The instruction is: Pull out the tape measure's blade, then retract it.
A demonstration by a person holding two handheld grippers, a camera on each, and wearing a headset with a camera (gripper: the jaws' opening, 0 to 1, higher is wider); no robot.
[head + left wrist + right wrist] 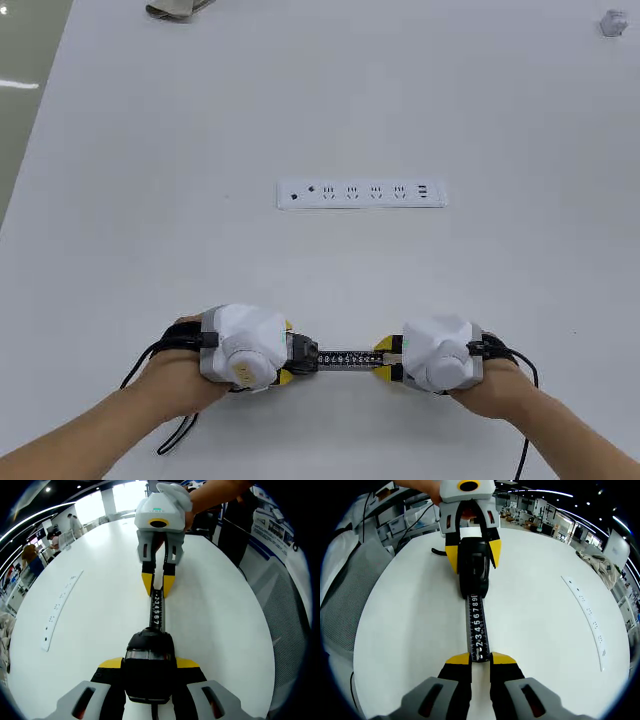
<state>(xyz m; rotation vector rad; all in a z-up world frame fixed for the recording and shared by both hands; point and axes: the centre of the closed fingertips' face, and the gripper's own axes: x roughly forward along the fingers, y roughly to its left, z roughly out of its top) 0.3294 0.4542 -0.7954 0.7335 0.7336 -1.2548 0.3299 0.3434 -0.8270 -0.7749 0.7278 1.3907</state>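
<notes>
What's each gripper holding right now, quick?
Left gripper: shut on the tape measure case.
Right gripper: shut on the end of the blade, which is partly pulled out.

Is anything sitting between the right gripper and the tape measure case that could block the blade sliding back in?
Nothing visible. The blade runs straight over bare table from the right gripper to the case in the left gripper; the power strip lies well aside.
</notes>
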